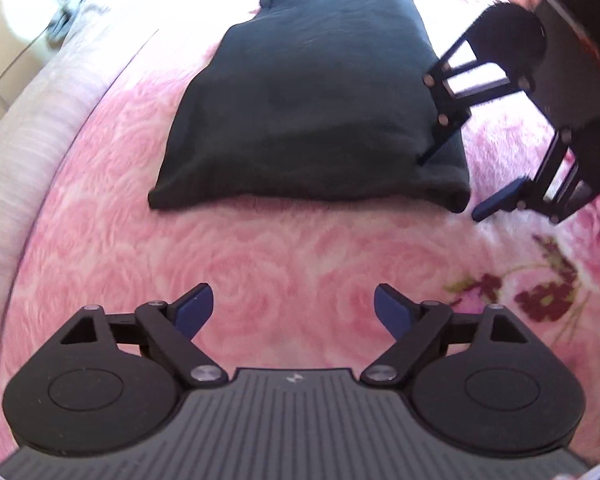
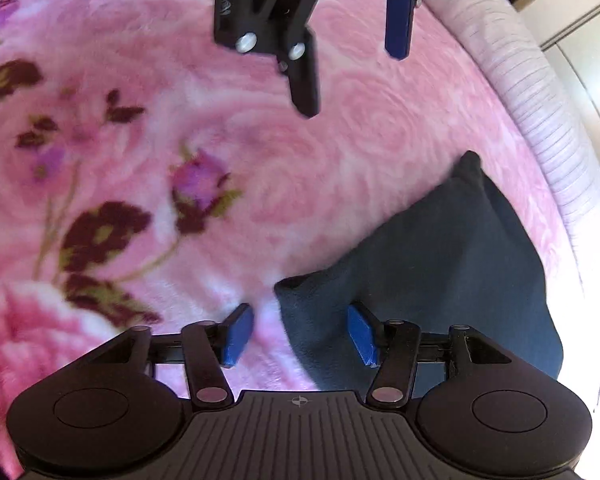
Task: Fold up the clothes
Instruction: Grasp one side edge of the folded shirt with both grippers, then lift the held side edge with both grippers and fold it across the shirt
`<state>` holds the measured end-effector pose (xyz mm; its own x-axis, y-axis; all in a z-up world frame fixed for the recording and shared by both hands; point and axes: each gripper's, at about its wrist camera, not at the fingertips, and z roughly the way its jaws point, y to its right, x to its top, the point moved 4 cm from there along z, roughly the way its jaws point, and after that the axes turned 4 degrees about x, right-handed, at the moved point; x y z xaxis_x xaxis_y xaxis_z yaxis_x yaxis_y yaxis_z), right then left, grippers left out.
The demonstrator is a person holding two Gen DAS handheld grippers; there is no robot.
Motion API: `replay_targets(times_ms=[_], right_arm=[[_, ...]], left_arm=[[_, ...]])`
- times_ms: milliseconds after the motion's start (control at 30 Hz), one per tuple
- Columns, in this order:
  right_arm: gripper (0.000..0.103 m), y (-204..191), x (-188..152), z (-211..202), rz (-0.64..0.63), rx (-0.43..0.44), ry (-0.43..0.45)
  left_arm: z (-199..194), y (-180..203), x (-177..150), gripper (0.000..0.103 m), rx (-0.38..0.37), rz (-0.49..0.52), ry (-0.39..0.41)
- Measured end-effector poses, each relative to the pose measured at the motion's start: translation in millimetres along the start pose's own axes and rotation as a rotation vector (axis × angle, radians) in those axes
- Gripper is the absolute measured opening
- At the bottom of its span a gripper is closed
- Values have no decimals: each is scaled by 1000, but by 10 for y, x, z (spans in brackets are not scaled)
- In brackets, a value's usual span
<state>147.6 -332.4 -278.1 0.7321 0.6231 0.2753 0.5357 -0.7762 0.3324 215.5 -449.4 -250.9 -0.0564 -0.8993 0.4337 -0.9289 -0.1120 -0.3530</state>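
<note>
A dark garment (image 1: pixel 312 108), folded into a long rectangle, lies on the pink rose blanket (image 1: pixel 260 260). My left gripper (image 1: pixel 294 308) is open and empty, hovering over the blanket short of the garment's near edge. My right gripper (image 1: pixel 450 184) shows in the left wrist view at the garment's near right corner, open, one finger over the cloth and one beside it. In the right wrist view the right gripper (image 2: pixel 300 334) is open, with the garment's corner (image 2: pixel 420 272) lying between its blue pads (image 2: pixel 362 334) without being pinched. The left gripper (image 2: pixel 354 76) shows at the top, open.
The blanket covers a bed with a pale ribbed edge (image 1: pixel 16 152) on the left, which also shows in the right wrist view (image 2: pixel 540 92). Dark flower prints (image 2: pixel 100 236) mark the blanket. Pale cabinets (image 1: pixel 4 32) stand beyond the bed.
</note>
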Motion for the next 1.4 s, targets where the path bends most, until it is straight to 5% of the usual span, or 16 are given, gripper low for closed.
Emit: replay_targets(times_ms=[33, 67, 100, 467, 533, 567, 667, 700, 967, 1233, 1400], right_arm=[[53, 47, -7, -4, 30, 6, -5], [34, 80, -18, -15, 45, 6, -10], [4, 107, -27, -29, 54, 0, -15], [4, 694, 5, -681, 304, -33, 67], [4, 728, -18, -752, 325, -42, 70], [4, 745, -29, -787, 336, -46, 72], [4, 791, -73, -834, 364, -48, 76], [4, 800, -75, -842, 371, -44, 77], [4, 731, 121, -1006, 357, 113, 108], [4, 342, 422, -1437, 299, 430, 218], [4, 494, 381, -1637, 382, 439, 293]], left_arm=[[37, -4, 24, 86, 8, 30, 14], [75, -9, 49, 86, 17, 61, 28], [113, -12, 74, 86, 25, 92, 42], [912, 95, 412, 85, 176, 689, 249], [1013, 60, 492, 78, 179, 750, 276], [1056, 38, 533, 66, 177, 776, 284], [1160, -70, 639, 18, 134, 822, 244], [1165, -95, 650, 12, 120, 836, 234], [721, -153, 494, 7, 73, 833, 205], [-274, -6, -213, 8, -73, 846, 33], [-463, -184, 225, 9, -75, 871, -4]])
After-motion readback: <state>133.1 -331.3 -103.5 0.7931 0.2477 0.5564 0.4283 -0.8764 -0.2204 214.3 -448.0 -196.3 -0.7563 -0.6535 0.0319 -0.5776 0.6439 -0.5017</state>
